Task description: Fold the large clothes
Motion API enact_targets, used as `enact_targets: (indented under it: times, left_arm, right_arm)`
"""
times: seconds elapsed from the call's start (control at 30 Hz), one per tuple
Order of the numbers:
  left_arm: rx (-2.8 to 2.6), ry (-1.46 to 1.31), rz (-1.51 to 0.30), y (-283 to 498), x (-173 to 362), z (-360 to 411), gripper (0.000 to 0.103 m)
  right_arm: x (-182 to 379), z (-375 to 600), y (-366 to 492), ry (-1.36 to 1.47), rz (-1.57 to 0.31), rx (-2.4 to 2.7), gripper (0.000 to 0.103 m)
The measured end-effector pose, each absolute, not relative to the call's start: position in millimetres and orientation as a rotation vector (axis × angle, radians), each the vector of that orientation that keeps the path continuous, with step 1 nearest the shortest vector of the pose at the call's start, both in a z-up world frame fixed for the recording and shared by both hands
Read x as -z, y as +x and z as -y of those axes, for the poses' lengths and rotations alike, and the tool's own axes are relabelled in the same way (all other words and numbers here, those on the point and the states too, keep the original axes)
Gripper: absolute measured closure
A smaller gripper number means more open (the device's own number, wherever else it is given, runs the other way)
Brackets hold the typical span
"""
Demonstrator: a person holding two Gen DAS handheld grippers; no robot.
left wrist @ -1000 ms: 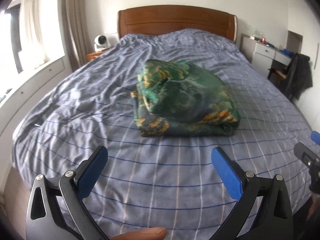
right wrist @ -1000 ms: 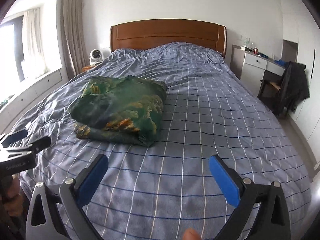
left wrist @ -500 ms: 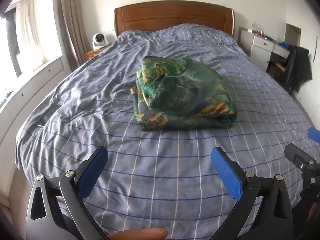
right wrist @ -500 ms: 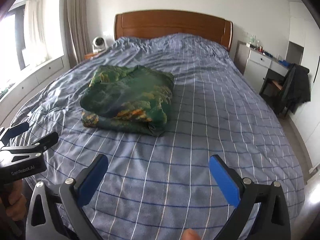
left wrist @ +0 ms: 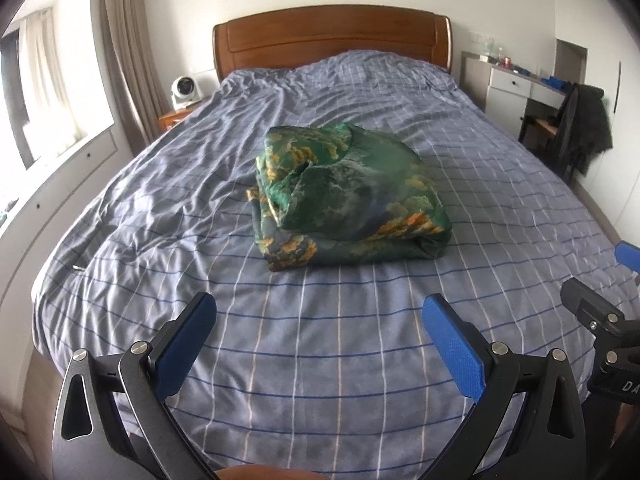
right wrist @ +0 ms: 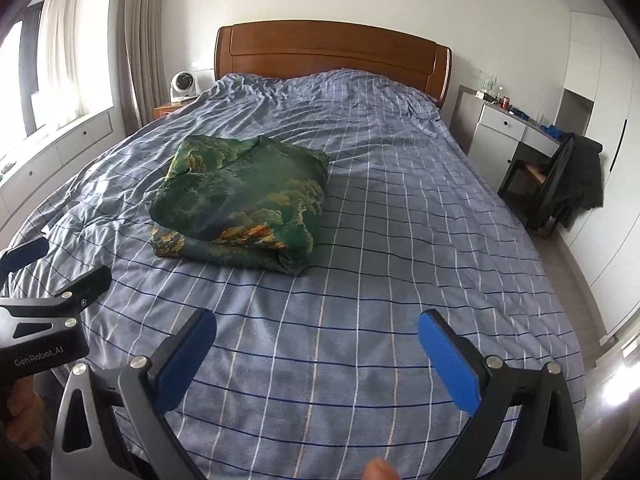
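Both claws backed off; folded garment point(left wrist: 348, 196) underside hidden.

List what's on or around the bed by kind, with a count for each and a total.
Folded green patterned garment on the bed: 1
Beds with wooden headboard: 1
Small white fans on the nightstand: 1
White desks: 1
Dark jackets on a chair: 1
Open grippers, left gripper and right gripper: 2
Total: 7

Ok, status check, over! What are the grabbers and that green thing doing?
Left gripper open, empty. Right gripper open, empty. Green patterned garment folded in a bundle mid-bed, untouched. Nothing between grippers and bundle, only the checked duvet.
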State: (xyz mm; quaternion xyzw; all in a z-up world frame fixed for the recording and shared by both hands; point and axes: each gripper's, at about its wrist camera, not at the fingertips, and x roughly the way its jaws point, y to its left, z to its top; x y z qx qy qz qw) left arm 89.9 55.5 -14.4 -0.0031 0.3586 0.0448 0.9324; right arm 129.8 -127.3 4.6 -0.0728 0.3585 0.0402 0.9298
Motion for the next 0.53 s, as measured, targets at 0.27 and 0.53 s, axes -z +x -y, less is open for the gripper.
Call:
enact_targets:
  times: [0.27,0.53]
  left_arm:
    - [-0.092,-0.015,-0.730,87.8,11.6,-58.3,0.000]
    - [-0.107,-0.015,-0.705,85.2,11.0,-57.4,0.000]
  right_arm:
    - [-7.4,126.8,125.6,-0.162,-0.722,-0.083,0.000]
    - [-7.0,126.5,124.6,-0.159,-0.724,-0.086,0.000]
